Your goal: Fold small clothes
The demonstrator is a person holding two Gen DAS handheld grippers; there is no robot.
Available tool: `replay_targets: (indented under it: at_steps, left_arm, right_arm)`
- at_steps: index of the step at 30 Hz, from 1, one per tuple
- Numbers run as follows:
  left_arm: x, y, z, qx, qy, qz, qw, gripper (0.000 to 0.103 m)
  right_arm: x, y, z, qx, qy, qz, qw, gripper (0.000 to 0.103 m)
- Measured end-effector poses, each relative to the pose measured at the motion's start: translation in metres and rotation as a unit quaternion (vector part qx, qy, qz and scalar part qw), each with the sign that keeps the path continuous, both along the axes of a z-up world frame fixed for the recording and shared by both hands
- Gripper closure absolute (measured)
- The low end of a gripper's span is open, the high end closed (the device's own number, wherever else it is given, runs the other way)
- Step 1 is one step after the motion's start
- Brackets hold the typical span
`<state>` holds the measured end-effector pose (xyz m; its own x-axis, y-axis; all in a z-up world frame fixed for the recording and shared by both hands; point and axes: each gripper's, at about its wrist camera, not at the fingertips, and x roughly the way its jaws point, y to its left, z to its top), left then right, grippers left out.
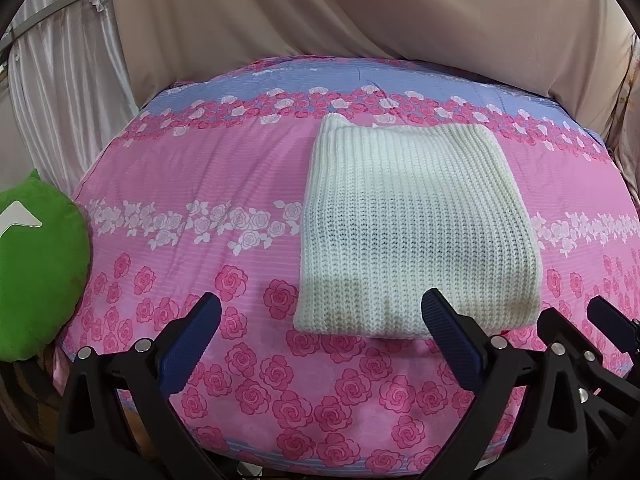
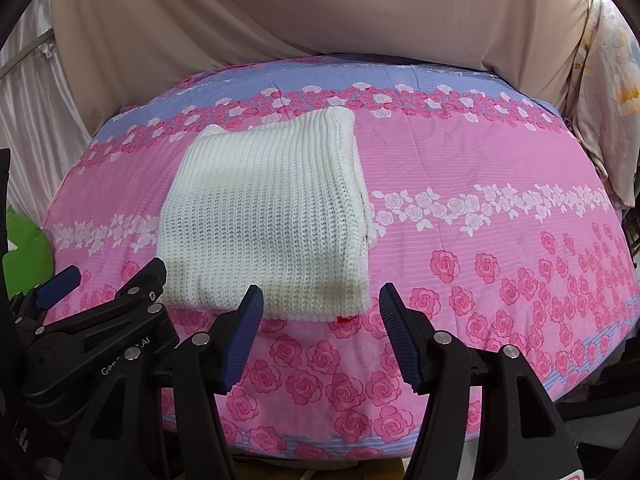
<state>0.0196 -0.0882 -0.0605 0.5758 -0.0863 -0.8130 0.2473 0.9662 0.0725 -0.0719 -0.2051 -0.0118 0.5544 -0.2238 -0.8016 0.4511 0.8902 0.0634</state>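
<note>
So, from left to right:

Cushion: a green cushion [image 1: 38,264] sits at the far left edge of the bed, well apart from the sweater; only a sliver of it shows in the right wrist view [image 2: 26,248].

Left gripper: the left gripper [image 1: 320,320] has its fingers spread wide and nothing between them. Its left finger [image 1: 192,344] is over bare cover, clear of the knit. Its right finger [image 1: 452,336] has its tip in front of the sweater's near edge; whether it touches the knit cannot be told. In the right wrist view this gripper shows at the lower left [image 2: 96,280].

Sweater: a white knitted sweater [image 1: 412,232] lies folded into a neat rectangle, flat on the bedcover, ribs running away from the cameras. Its near edge lies just beyond the fingertips of both grippers. In the right wrist view [image 2: 268,216] layered edges show along its right side, and a small bit of red peeks out under the near right corner.

Right gripper: the right gripper [image 2: 320,312] is also released, fingers apart and holding nothing. Its left finger [image 2: 240,340] overlaps the sweater's near edge in the view; contact cannot be told. Its right finger [image 2: 400,336] is over bare cover, just right of the sweater's near corner. One of its fingertips shows at the right edge of the left wrist view [image 1: 608,316].

Bedcover: pink with rose print and a lilac band at the far side [image 2: 500,240], it carries the sweater.

Backdrop: a beige cloth [image 2: 320,12] hangs behind the bed.
</note>
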Motion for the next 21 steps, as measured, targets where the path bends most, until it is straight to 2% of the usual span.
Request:
replay_targets:
  at_steps: [21]
  left_arm:
    - [0.0007, 0.0002, -0.0041, 0.002, 0.002, -0.005, 1.0000, 0.005]
  right_arm:
    - [-0.0015, -0.0022, -0.0033, 0.002, 0.003, -0.001, 1.000, 0.044]
